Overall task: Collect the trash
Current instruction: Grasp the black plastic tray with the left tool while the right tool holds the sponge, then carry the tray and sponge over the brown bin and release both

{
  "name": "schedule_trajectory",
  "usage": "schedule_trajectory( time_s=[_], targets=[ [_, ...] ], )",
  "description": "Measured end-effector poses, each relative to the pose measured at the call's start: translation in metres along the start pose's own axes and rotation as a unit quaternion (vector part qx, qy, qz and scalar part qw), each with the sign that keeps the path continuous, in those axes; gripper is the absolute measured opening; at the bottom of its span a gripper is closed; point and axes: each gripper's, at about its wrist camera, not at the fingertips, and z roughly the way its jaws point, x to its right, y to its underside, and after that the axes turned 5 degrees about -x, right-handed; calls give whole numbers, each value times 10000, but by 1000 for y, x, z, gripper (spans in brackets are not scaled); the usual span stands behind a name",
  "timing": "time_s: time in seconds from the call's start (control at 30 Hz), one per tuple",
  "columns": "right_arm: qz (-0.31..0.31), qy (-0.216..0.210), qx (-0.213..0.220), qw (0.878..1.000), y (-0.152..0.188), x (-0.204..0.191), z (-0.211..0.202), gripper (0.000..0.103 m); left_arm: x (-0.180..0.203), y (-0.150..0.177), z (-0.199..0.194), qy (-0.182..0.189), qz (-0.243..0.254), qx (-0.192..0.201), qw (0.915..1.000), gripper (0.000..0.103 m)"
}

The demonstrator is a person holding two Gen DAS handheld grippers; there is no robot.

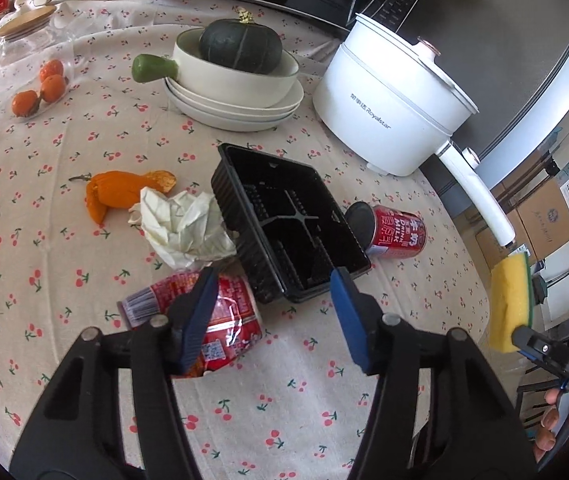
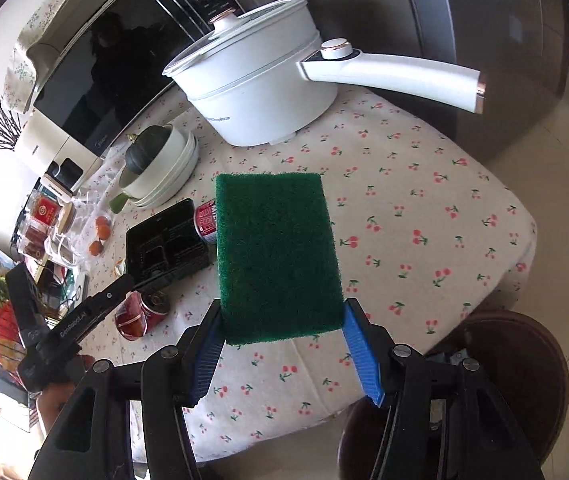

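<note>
Your left gripper [image 1: 274, 312] hovers w/ fingers spread apart, holding nothing, just above the near edge of the black plastic tray [image 1: 288, 220]. Crushed red can [image 1: 204, 320] lies under the left finger, on the cherry-print tablecloth [image 1: 64, 280]. Crumpled tissue [image 1: 182, 226] touches the tray's left wall; orange peel [image 1: 120, 192] sits beside the tissue. A second red can [image 1: 390, 230] lies on its side at the tray's right. Your right gripper [image 2: 282, 332] is clamped on a sponge [image 2: 276, 256], green side facing the cam. White electric pot [image 2: 260, 88] stands at the rear.
</note>
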Motion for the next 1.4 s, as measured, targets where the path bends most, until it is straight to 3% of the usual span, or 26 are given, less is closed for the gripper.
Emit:
schedule_trajectory(
  time_s=[0.17, 0.23, 0.3, 0.33, 0.53, 0.97, 1.4],
  targets=[
    [13, 138, -16, 9999, 3, 17, -8, 59, 1, -4, 19, -163, -3, -34, 9999, 43],
    [2, 189, -55, 9998, 5, 22, -7, 59, 0, -4, 24, -321, 24, -81, 9994, 22],
    [-24, 242, -80, 9997, 7, 24, -8, 59, -3, -3, 27, -353, -23, -137, 9993, 8],
    [-40, 271, -85, 9996, 7, 24, -8, 59, -5, -2, 27, -329, -83, -152, 9993, 6],
    [-135, 358, -74, 9992, 13, 22, -13, 59, -15, 3, 10, -88, -256, -142, 9995, 6],
    [-307, 765, -106, 9965, 48, 37, -33, 59, -2, 33, -43, 144, 215, -13, 9997, 6],
    [-65, 1287, -292, 9912, 105, 81, -59, 60, 71, 107, -40, 595, 1114, -530, 9906, 6]
  ],
)
